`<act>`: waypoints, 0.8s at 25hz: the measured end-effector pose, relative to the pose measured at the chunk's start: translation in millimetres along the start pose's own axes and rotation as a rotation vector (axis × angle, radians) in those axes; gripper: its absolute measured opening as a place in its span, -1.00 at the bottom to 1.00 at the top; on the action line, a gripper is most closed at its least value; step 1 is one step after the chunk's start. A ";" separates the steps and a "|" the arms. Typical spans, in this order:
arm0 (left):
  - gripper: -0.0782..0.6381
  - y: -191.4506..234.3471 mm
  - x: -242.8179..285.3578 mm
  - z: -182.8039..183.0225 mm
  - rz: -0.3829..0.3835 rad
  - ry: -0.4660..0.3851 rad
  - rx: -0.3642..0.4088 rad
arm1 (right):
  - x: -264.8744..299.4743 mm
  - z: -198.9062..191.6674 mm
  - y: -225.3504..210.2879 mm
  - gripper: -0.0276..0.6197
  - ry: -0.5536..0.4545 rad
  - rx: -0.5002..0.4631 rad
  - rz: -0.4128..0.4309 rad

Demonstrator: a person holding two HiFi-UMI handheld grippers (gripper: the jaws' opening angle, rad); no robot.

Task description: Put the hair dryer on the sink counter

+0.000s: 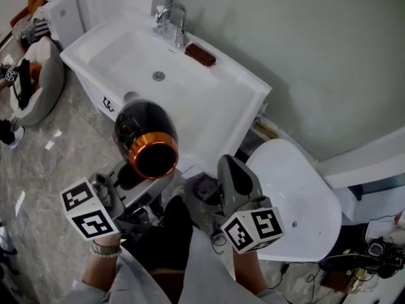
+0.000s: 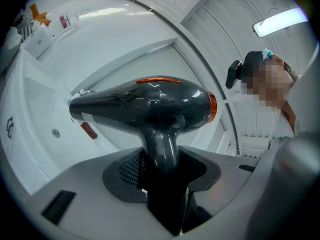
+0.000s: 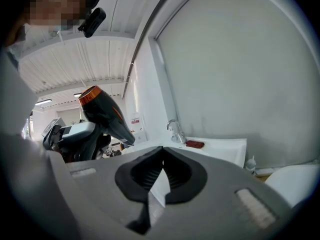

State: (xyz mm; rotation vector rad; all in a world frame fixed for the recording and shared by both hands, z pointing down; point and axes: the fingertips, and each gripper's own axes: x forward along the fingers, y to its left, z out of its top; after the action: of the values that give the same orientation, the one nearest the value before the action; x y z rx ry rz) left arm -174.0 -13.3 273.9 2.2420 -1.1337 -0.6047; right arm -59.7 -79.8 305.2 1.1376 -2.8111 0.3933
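Observation:
A black hair dryer (image 1: 144, 135) with an orange ring at its rear hangs over the front rim of the white sink counter (image 1: 212, 135), nozzle pointing away toward the basin. My left gripper (image 1: 130, 179) is shut on its handle from below. In the left gripper view the hair dryer (image 2: 145, 106) stands upright between the jaws of the left gripper (image 2: 160, 184), above the basin (image 2: 30, 114). My right gripper (image 1: 231, 170) is to the right of it, shut and empty. The right gripper view shows its jaws (image 3: 161, 166) meeting, with the hair dryer (image 3: 102, 111) to the left.
A chrome faucet (image 1: 172, 21) and a dark red bar (image 1: 200, 54) sit at the sink's back edge. A white toilet lid (image 1: 297, 195) lies to the right of the sink, against the wall. A round cushion (image 1: 38, 81) and bags lie on the floor at left.

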 end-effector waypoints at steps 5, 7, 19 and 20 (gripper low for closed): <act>-0.27 21.2 32.0 12.1 0.005 0.002 -0.006 | 28.9 11.8 -25.5 -0.92 0.004 0.000 0.001; -0.27 28.5 46.7 14.5 0.007 0.008 -0.007 | 38.1 16.0 -37.7 -0.92 0.005 0.002 -0.002; -0.27 66.9 146.8 25.2 -0.009 0.065 -0.015 | 89.2 38.9 -126.9 -0.92 0.004 0.025 -0.033; -0.27 70.0 154.2 24.7 -0.008 0.071 -0.015 | 93.2 39.1 -132.8 -0.92 0.006 0.026 -0.032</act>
State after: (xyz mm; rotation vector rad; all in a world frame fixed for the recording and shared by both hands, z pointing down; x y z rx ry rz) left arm -145.8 -182.1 278.8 2.2385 -1.0821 -0.5312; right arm -34.0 -244.7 310.8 1.1832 -2.7863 0.4318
